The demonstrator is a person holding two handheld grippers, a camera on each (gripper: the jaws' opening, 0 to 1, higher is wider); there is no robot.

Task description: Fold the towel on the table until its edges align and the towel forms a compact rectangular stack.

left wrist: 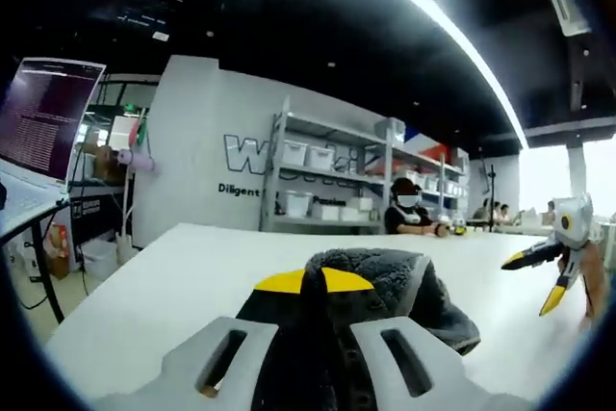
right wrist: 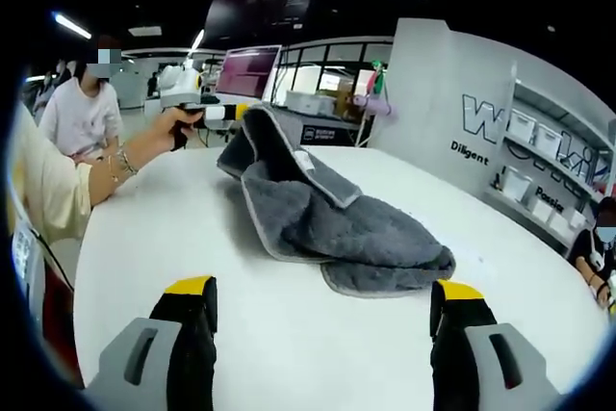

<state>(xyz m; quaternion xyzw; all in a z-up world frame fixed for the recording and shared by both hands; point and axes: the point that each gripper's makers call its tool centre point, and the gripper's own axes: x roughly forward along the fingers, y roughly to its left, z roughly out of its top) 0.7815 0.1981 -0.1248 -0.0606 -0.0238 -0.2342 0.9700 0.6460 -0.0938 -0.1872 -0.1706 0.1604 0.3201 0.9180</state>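
Soft, limp grey towel [right wrist: 327,214], corner pinched in left gripper [left wrist: 315,286]; right gripper [right wrist: 322,307] spread wide, best clamping the near piped hem.

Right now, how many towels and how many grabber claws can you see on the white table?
Grey towel: 1
Grippers: 2, the left gripper lifting one towel corner, the right gripper open above the table
Total: 3
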